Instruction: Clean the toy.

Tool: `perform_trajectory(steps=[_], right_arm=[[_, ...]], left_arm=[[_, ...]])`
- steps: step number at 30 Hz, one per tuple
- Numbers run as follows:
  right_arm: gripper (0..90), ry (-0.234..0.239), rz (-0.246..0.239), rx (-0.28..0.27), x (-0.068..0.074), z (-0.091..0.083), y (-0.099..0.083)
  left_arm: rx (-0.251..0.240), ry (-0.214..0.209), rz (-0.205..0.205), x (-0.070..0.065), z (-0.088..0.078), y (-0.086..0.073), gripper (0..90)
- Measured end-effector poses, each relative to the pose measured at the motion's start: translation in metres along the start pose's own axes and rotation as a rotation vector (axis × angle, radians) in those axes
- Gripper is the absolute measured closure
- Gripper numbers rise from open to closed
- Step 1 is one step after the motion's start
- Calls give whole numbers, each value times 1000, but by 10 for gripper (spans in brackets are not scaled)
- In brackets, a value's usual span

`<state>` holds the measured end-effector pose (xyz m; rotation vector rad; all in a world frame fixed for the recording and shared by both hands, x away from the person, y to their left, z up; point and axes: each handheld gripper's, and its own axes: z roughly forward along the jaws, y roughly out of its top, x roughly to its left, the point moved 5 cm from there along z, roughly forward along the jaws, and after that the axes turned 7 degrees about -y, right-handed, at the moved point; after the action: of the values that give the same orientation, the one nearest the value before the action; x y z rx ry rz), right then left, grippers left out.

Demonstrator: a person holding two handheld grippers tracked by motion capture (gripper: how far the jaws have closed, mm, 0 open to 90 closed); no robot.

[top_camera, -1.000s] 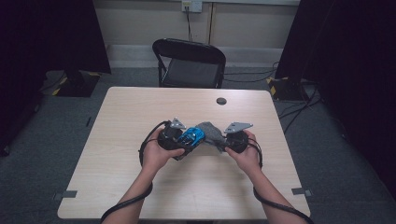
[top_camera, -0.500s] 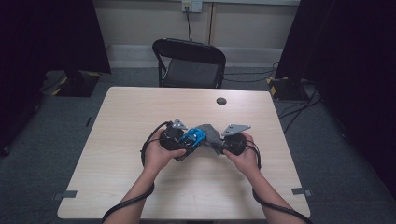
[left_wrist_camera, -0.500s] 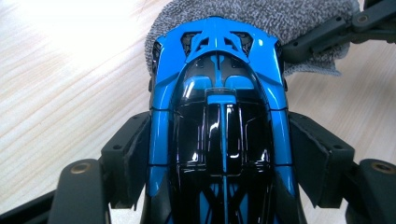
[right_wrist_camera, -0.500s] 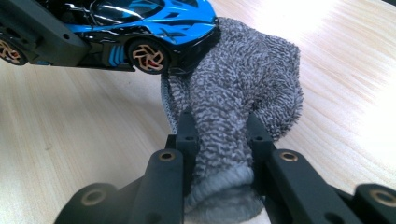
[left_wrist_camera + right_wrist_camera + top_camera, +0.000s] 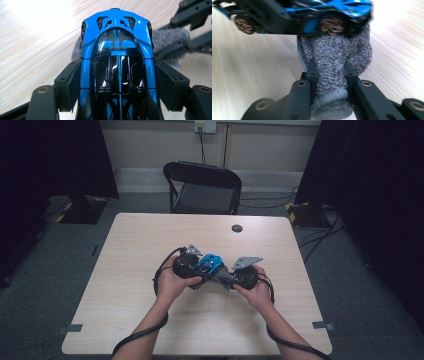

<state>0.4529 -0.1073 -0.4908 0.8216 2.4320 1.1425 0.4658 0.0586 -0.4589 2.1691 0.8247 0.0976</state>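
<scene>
Here, the left hand-held gripper point(image 5: 200, 270) is clamping a blue and black toy sports car point(image 5: 117, 65) by its two sides, its pads pressing on the bodywork, just above the middle of the wooden surface point(image 5: 125, 250). The right hand-held gripper point(image 5: 227, 279) is pinching a grey knitted cloth point(image 5: 334, 60) tight between its narrow jaws and is pressing it against the car's side by a wheel. Far off, a black folding chair point(image 5: 202, 187) is standing behind the surface.
</scene>
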Motion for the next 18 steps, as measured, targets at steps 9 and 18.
perform_trajectory(steps=[9, 18], right_arm=[[737, 31, -35, 0, 13, 3, 2], [737, 61, -48, -13, 24, 5, 2]], left_arm=[[6, 0, -7, 2, 3, 3, 284], [7, -3, -15, 3, 5, 7, 283]])
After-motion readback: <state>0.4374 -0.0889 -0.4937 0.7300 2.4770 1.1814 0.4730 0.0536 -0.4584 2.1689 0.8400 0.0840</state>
